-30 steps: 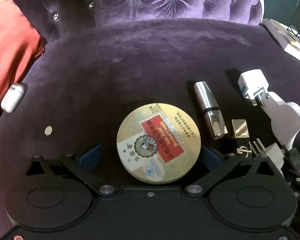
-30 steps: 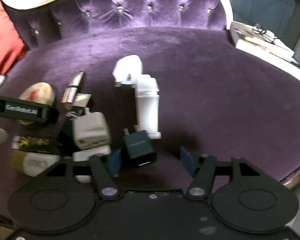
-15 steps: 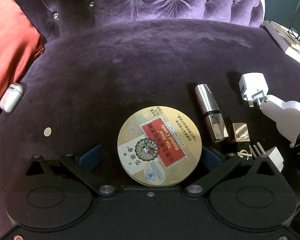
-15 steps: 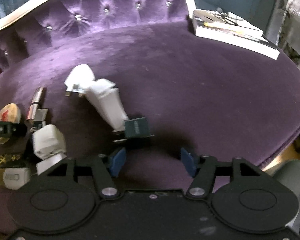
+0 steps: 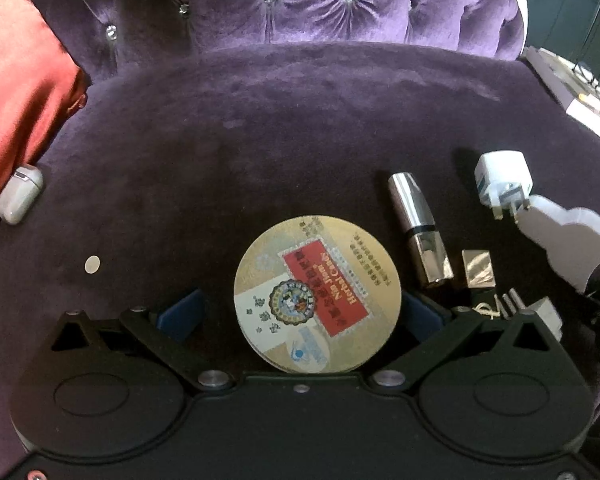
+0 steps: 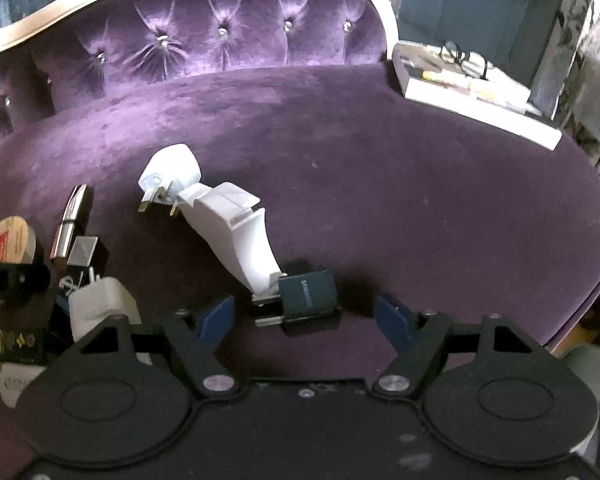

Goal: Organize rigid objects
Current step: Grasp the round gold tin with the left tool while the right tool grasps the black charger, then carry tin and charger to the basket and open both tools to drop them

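A round gold tin [image 5: 318,296] with a red label lies between the fingers of my left gripper [image 5: 300,314]. There is a gap at the left pad and the right pad sits close beside the tin, so this gripper is open. My right gripper [image 6: 306,318] is opening. A dark blue charger [image 6: 308,296] lies on the purple seat between its blue pads, touched by neither. The charger rests against the end of a long white adapter [image 6: 236,236], which meets a white plug [image 6: 172,176] at its far end.
A silver lipstick tube [image 5: 418,232], a small mirrored box [image 5: 478,268] and a white cube charger [image 6: 100,308] sit between the two grippers. A coin [image 5: 92,265], an earbud case [image 5: 20,194] and a red cushion [image 5: 16,92] are at left. Books with glasses [image 6: 472,92] lie far right.
The right gripper's fingers spread wider and came off the dark blue charger, which now lies loose beside the white adapter. That gripper also rolled. The left gripper and tin stayed put.
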Motion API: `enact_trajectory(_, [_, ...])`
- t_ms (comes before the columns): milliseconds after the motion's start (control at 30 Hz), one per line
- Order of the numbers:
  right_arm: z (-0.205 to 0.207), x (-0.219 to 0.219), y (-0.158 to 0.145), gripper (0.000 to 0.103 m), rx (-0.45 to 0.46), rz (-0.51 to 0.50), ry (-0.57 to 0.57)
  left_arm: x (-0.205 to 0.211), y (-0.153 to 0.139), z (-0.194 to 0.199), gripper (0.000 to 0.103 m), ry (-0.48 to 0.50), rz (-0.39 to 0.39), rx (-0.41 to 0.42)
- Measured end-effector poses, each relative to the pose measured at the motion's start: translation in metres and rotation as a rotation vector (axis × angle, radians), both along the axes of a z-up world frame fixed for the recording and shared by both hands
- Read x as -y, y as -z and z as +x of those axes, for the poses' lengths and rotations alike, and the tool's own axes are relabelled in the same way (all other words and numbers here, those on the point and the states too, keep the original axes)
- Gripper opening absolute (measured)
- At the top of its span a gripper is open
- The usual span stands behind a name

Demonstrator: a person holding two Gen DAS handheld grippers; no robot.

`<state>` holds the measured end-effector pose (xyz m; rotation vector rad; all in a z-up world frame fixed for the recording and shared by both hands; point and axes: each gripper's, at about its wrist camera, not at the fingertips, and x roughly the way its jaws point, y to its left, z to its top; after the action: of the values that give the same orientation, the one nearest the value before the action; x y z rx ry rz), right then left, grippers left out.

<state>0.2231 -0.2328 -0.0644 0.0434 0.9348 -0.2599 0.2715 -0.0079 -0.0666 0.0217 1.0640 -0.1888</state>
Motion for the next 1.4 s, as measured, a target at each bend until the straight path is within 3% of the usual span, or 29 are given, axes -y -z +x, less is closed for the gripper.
enact_trajectory(100, [0.003, 0.002, 0.002, 0.053, -0.012, 0.050, -0.008, -0.005, -0.002, 0.001, 0.091, -0.010, -0.045, 0.010])
enact_trajectory(133, [0.003, 0.000, 0.001, 0.044, -0.009, 0.046, -0.018, -0.006, -0.004, 0.001, 0.080, -0.008, -0.053, 0.020])
enact_trajectory(167, [0.003, -0.002, 0.001, 0.043, -0.006, 0.033, -0.028, -0.006, -0.006, 0.000, 0.073, -0.002, -0.065, 0.030])
enact_trajectory(267, [0.001, -0.006, 0.000, 0.042, 0.001, 0.011, -0.037, -0.002, -0.005, -0.001, 0.073, 0.006, -0.055, 0.037])
enact_trajectory(467, [-0.003, 0.003, -0.004, 0.042, 0.020, 0.061, -0.004, 0.003, -0.008, -0.007, 0.072, -0.002, -0.060, 0.069])
enact_trajectory(833, [-0.021, 0.021, -0.025, 0.042, 0.157, 0.190, 0.037, -0.007, -0.022, -0.024, 0.072, -0.062, -0.079, 0.146])
enact_trajectory(1067, [-0.050, 0.008, -0.038, 0.042, 0.223, 0.220, -0.034, -0.007, -0.035, -0.068, 0.072, -0.057, -0.041, 0.105])
enact_trajectory(1200, [-0.071, -0.003, -0.043, 0.042, 0.208, 0.209, -0.066, -0.016, -0.042, -0.099, 0.072, -0.072, -0.077, 0.044])
enact_trajectory(1400, [-0.117, -0.026, -0.045, 0.042, 0.141, 0.180, -0.142, -0.010, -0.040, -0.149, 0.072, -0.030, -0.030, -0.017])
